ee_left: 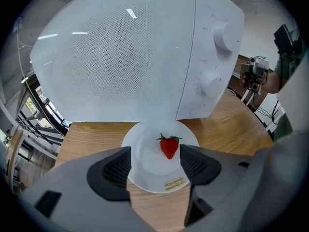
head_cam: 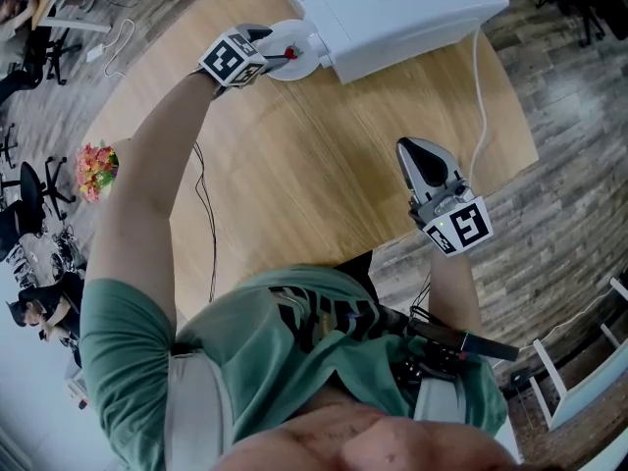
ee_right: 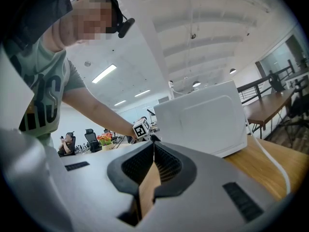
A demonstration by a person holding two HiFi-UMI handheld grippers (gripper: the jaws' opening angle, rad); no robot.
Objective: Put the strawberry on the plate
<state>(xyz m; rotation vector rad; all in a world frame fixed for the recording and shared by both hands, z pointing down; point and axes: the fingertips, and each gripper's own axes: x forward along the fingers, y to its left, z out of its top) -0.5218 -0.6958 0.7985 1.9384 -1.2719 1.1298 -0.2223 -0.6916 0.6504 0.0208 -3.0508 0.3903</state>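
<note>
Our left gripper (ee_left: 155, 153) is open, the strawberry (ee_left: 169, 148) lying on the plate (ee_left: 145, 175) just ahead. Our right gripper (ee_right: 154, 148) is closed, empty

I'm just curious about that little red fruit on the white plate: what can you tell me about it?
The small red strawberry, glossy with green leaves on top, lies near the middle of the round white plate, pointed tip toward the camera, before a white appliance. The left gripper has its jaws apart beside it, not pressing it.
</note>
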